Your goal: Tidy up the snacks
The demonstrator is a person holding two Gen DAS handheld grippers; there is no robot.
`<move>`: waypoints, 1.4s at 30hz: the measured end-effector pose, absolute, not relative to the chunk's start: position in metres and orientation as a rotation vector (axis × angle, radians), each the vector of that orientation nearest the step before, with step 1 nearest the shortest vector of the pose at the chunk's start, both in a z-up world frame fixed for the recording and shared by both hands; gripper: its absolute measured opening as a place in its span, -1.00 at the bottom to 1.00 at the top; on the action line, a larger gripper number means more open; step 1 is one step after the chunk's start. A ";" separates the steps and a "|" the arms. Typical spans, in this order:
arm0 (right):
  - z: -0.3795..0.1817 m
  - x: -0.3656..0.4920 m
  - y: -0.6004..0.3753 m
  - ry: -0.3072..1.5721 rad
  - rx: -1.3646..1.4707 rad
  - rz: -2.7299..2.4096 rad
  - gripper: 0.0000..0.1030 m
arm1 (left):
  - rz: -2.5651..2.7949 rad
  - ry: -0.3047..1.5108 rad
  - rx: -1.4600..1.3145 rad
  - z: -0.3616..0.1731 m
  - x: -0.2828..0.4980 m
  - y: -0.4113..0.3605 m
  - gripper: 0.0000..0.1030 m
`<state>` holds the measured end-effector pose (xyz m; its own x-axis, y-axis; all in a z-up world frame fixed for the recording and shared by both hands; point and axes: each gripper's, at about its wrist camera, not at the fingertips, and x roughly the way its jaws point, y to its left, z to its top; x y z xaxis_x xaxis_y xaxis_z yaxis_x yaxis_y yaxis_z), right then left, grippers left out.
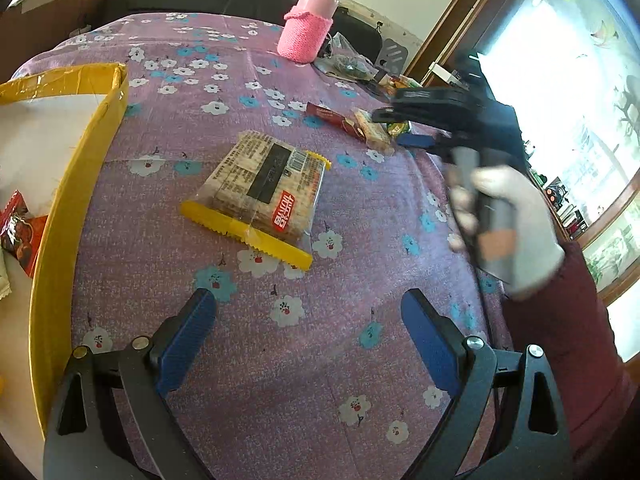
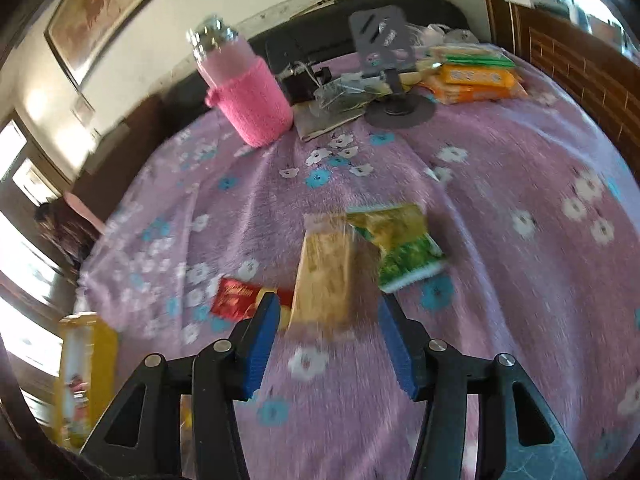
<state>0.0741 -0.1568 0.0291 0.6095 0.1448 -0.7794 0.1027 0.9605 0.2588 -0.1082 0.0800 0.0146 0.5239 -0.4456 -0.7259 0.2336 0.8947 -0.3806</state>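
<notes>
Fingers of the left gripper, blue-padded and spread wide, grasp nothing and hover over the purple flowered tablecloth. Left of the yellow-ended clear cracker pack, the chosen landmark, stands one yellow-walled cardboard box holding a red snack packet. The cracker pack lies flat just ahead of the left gripper, untouched. Beyond and right of it lie one red snack bar and one tan wafer pack, close together. Further right, a white-gloved hand carries the right gripper; its jaws are released, flanking the tan wafer pack without visible contact. One green snack packet sits just beside that pack. Far behind stand one pink knit-sleeved bottle, a grey metal stand and stacked orange packets.
</notes>
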 end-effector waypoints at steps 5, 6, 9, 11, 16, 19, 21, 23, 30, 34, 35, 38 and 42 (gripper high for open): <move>0.020 0.098 -0.134 0.933 0.141 -0.074 0.04 | -0.416 0.936 -0.249 0.015 -0.109 0.080 0.86; 0.019 0.099 -0.129 0.939 0.099 -0.094 -0.19 | -0.417 0.936 -0.249 0.015 -0.109 0.080 0.88; 0.019 0.088 -0.131 0.941 0.092 -0.094 -0.32 | -0.426 0.941 -0.239 0.015 -0.108 0.077 0.94; 0.020 0.073 -0.139 0.949 0.118 -0.090 -0.32 | -0.429 0.943 -0.236 0.015 -0.108 0.076 0.96; 0.021 0.020 -0.158 0.958 0.176 -0.082 -0.31 | -0.428 0.949 -0.218 0.015 -0.107 0.073 1.00; 0.020 -0.009 -0.154 0.945 0.200 -0.035 -0.31 | -0.407 0.957 -0.179 0.015 -0.105 0.066 1.00; 0.018 -0.019 -0.144 0.920 0.177 -0.004 -0.31 | -0.391 0.969 -0.136 0.015 -0.104 0.060 1.00; 0.017 -0.025 -0.131 0.898 0.147 0.028 -0.31 | -0.380 0.992 -0.096 0.015 -0.103 0.056 0.97; 0.017 -0.030 -0.122 0.885 0.165 0.137 -0.31 | -0.312 0.931 -0.144 0.043 -0.095 0.083 0.74; 0.017 -0.030 -0.126 0.888 0.198 0.155 -0.31 | -0.270 0.946 -0.074 0.044 -0.070 0.080 0.75; 0.017 -0.030 -0.127 0.888 0.202 0.158 -0.31 | -0.266 0.949 -0.045 0.043 -0.063 0.076 0.75; 0.016 -0.028 -0.128 0.890 0.208 0.163 -0.31 | -0.259 0.963 0.044 0.034 -0.043 0.061 0.75; 0.016 -0.028 -0.129 0.893 0.217 0.167 -0.31 | -0.240 0.998 0.140 0.018 -0.026 0.041 0.75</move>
